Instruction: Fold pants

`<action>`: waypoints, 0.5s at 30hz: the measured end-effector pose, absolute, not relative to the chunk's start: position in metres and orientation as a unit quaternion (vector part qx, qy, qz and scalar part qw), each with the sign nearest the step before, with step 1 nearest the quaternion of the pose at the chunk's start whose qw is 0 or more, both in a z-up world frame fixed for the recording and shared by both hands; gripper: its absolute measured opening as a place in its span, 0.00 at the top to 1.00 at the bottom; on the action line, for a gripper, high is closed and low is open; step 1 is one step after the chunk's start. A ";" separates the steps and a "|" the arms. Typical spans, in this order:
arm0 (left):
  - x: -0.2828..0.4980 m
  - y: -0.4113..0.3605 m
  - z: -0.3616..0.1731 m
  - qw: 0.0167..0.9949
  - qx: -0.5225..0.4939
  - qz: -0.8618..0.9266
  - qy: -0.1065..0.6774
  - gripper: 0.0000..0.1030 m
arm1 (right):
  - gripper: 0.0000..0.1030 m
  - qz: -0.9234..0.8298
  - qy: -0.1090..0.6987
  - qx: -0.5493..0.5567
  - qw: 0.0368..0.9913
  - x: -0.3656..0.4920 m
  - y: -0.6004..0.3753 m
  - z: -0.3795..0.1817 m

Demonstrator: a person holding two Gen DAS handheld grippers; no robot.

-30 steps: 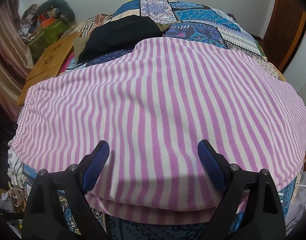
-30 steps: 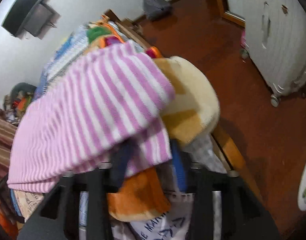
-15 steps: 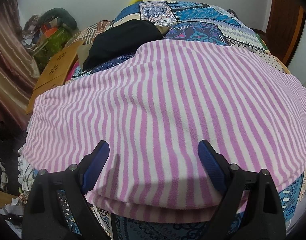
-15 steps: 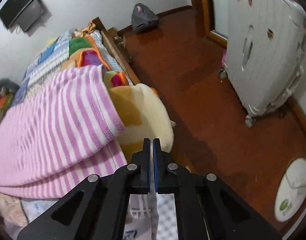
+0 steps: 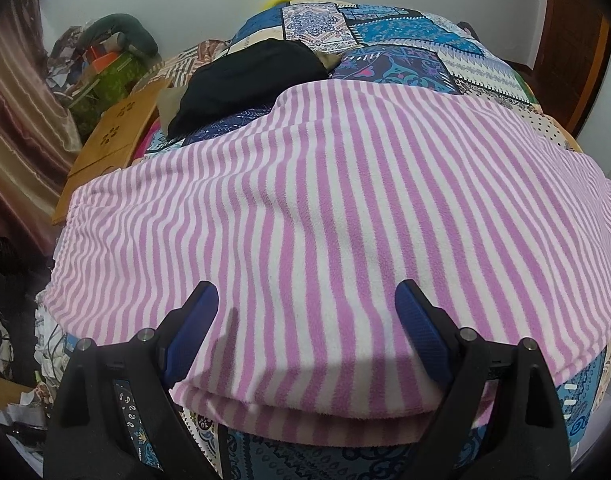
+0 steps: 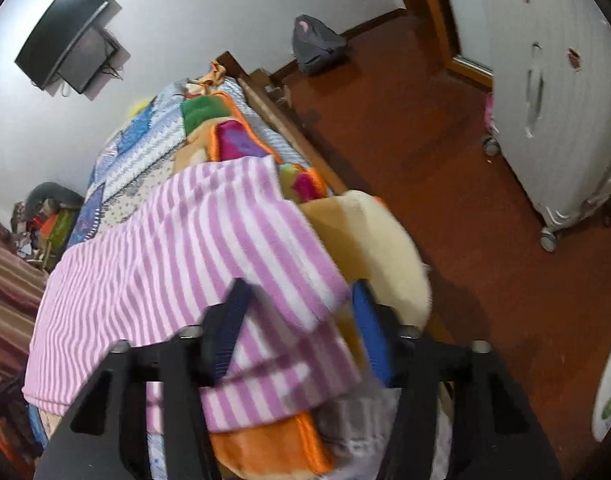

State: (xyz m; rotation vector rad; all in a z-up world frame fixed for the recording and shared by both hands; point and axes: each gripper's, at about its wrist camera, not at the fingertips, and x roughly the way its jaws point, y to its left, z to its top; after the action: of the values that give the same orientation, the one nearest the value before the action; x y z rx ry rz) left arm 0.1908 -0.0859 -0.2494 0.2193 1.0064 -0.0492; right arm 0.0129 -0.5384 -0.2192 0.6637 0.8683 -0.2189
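Note:
The pink-and-white striped fleece pants (image 5: 325, 216) lie folded double across the patchwork bedspread (image 5: 385, 52). Their doubled edge runs along the near side of the bed. My left gripper (image 5: 307, 320) hovers just over that near edge, wide open and holding nothing. In the right wrist view the pants (image 6: 177, 264) stretch away to the left. My right gripper (image 6: 299, 320) is over their right corner, its jaws opening. The striped corner lies between the blue pads (image 6: 369, 336), which do not press on it.
A black garment (image 5: 245, 80) lies further up the bed, and a wooden board (image 5: 113, 136) leans at its left side beside clutter. A cream and orange plush blanket (image 6: 373, 240) bulges at the bed's right edge. A white wheeled suitcase (image 6: 553, 92) stands on the red-brown floor (image 6: 445, 208).
The right gripper's jaws, tightly shut and empty half a second ago, now stand apart around the pants' right corner. The left gripper stays open in the same place.

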 end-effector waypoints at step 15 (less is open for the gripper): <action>0.192 -0.085 -0.242 0.870 0.126 -0.031 0.475 0.12 | 0.95 -0.109 0.349 0.268 0.891 -0.017 -0.523 -0.149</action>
State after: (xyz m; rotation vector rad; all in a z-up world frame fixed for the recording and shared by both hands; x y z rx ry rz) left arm 0.1919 -0.0847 -0.2424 0.2627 0.9935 -0.0642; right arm -0.0169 -0.5225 -0.1489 0.5554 0.7243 -0.2273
